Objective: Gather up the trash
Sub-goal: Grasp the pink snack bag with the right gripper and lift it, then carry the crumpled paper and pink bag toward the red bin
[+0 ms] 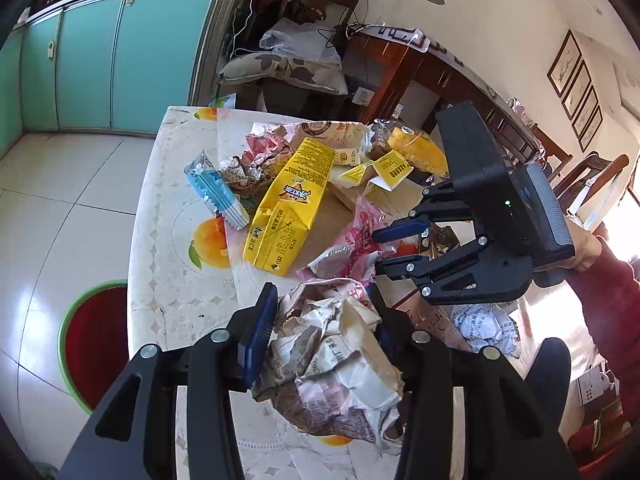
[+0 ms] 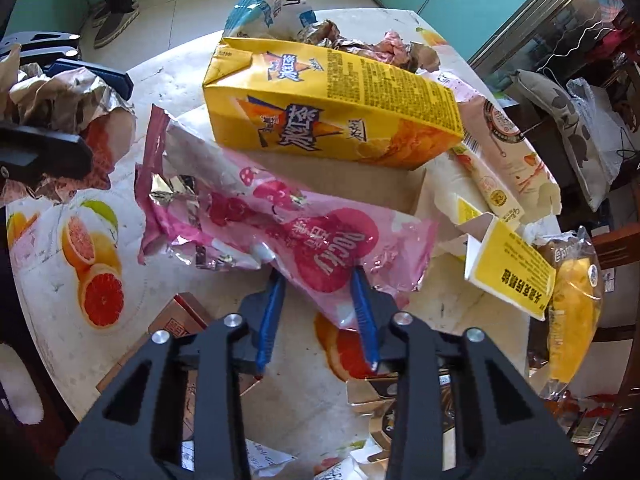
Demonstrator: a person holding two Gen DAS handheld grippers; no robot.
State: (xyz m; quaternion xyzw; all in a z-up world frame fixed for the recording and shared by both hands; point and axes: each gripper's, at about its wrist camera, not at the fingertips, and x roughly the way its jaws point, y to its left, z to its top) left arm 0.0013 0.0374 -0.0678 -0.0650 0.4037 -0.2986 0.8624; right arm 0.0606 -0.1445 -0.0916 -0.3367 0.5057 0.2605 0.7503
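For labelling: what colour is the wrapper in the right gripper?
Pink wrapper, clearest in right wrist view.

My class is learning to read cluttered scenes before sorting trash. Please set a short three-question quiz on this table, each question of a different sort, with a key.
1. True or false: the left tool is empty.
2. What lies between the right tool fingers? A) a blue wrapper B) the pink wrapper C) a banana pack
3. Fill in: on the table, the yellow carton lies ___ (upright / on its side).

Key
1. False: it grips a paper wad.
2. B
3. on its side
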